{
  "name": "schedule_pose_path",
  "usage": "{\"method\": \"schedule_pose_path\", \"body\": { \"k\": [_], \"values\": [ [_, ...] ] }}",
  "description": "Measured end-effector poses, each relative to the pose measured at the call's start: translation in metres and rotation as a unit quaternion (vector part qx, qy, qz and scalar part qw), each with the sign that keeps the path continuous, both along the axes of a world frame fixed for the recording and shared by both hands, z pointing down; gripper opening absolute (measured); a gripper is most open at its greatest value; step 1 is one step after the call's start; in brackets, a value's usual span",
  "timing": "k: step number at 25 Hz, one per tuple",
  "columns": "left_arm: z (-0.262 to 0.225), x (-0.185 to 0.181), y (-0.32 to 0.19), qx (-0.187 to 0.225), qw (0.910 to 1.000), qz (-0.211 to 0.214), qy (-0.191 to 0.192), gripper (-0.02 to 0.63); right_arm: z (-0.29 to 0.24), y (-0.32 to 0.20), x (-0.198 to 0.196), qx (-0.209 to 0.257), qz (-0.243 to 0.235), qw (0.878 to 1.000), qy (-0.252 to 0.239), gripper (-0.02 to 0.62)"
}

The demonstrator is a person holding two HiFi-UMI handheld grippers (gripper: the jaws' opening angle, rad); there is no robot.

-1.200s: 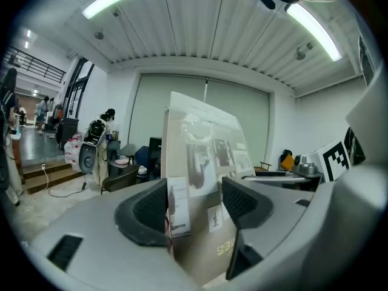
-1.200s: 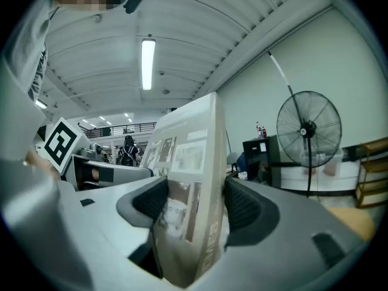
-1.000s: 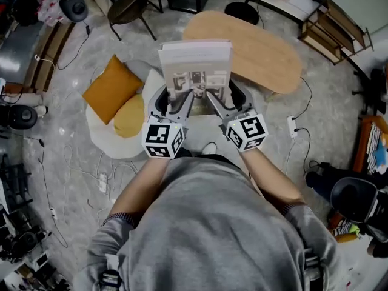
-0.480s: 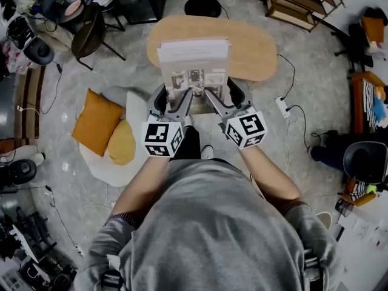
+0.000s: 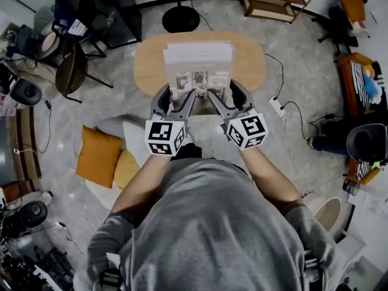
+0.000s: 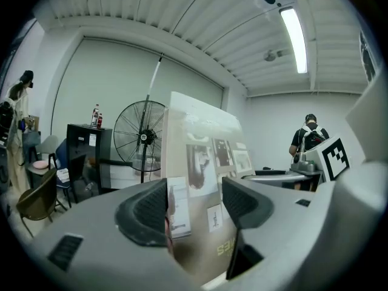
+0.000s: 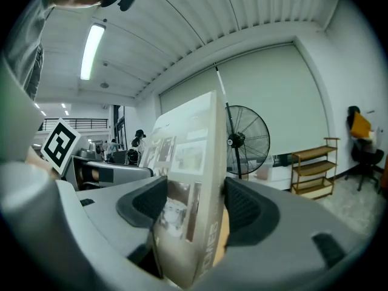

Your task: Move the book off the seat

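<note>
Book in transit: my left gripper (image 5: 179, 97) and right gripper (image 5: 225, 97) each pinch the near end of the book (image 5: 197, 65). It stands out flat ahead of the jaws, in the air, with the left pair on its left edge and the right pair on its spine side. In both gripper views the cover fills the gap between the dark pads, which press on it. The white seat (image 5: 134, 139) with its orange cushion (image 5: 97, 156) lies below and behind my left gripper, well apart from the book, so the lift looks done and the carry is the step in hand. A wooden table (image 5: 248, 59) sits under and just ahead of the jaws. As I judge it, the next move calls for lowering both grippers together, keeping the book level, and spreading the jaws only once it rests on the tabletop.
</note>
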State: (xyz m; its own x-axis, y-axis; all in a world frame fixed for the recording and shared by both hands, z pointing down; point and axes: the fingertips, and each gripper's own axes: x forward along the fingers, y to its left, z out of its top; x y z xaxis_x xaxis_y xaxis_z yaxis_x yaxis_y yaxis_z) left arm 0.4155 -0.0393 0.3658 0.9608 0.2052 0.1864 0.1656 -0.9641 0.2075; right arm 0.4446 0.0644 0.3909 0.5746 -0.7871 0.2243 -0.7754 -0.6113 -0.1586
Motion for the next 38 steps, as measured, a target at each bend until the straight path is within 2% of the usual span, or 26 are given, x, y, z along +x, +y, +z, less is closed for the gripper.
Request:
{"method": "schedule_pose_path", "body": {
  "k": [8,17,29,33,38],
  "values": [
    [0.012,0.053,-0.013,-0.005,0.9989,0.045,-0.008,0.299,0.011,-0.01,0.043,-0.005,0.049,0.999,-0.011,0.31],
    [0.033,0.113,0.004,-0.008,0.9972,0.067,-0.031,0.299,0.032,0.008,0.099,-0.012,0.066,0.997,-0.031,0.308],
    [0.08,0.244,0.058,-0.008,0.9955,0.046,-0.083,0.285,0.079,0.06,0.234,-0.019,0.037,0.996,-0.074,0.308],
    [0.116,0.279,0.073,-0.021,0.9932,0.031,-0.11,0.285,0.115,0.075,0.271,-0.029,0.023,0.994,-0.101,0.308],
    [0.178,0.307,0.081,-0.039,0.9886,0.012,-0.145,0.285,0.176,0.083,0.301,-0.04,0.01,0.99,-0.137,0.308]
  ]
}}
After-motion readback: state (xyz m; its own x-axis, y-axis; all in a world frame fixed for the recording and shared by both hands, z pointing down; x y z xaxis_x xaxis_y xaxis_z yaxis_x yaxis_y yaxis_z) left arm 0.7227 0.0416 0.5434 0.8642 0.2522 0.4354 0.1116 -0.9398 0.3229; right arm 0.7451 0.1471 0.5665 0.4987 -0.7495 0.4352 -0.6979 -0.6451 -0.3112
